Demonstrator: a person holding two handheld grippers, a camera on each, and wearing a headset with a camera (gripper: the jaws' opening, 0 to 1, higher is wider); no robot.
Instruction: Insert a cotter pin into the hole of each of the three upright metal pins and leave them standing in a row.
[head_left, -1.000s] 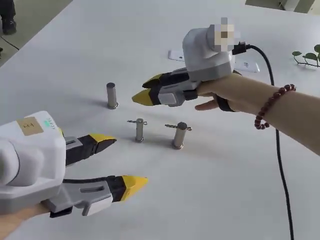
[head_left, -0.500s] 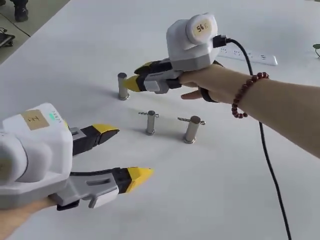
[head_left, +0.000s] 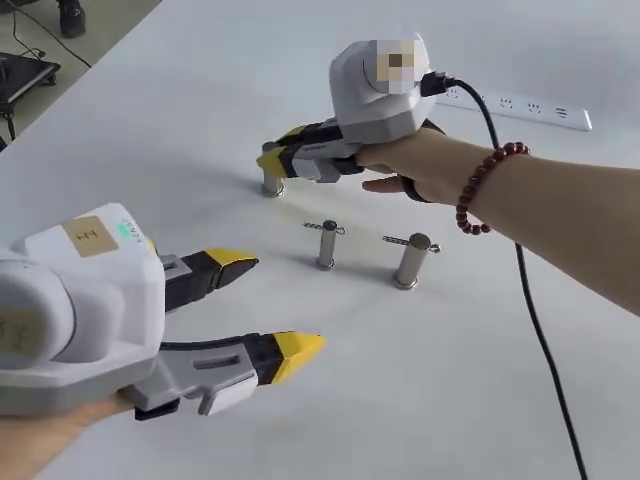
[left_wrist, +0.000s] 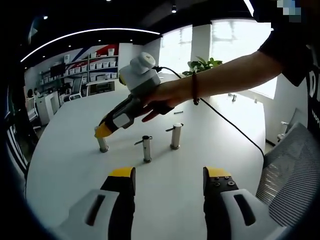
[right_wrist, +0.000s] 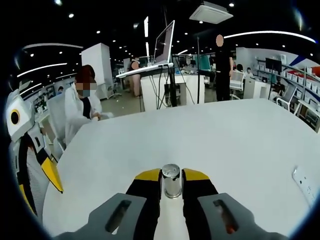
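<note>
Middle and right upright steel pins (head_left: 327, 250) (head_left: 411, 265) carry thin wire cotter pins (head_left: 325, 227) (head_left: 404, 241) (two of three). Far-left bare steel pin (right_wrist: 171, 182) pending: right gripper (head_left: 270, 160) jaws flank it, grip cannot be told; left gripper (head_left: 283, 303) jaws spread.

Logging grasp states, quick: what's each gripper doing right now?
Left gripper: open, empty.
Right gripper: closed on the bare pin.

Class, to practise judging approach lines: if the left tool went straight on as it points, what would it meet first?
Most likely the end metal pin carrying a cotter pin; the middle pin lies just beside that line. Depth is uncertain.
</note>
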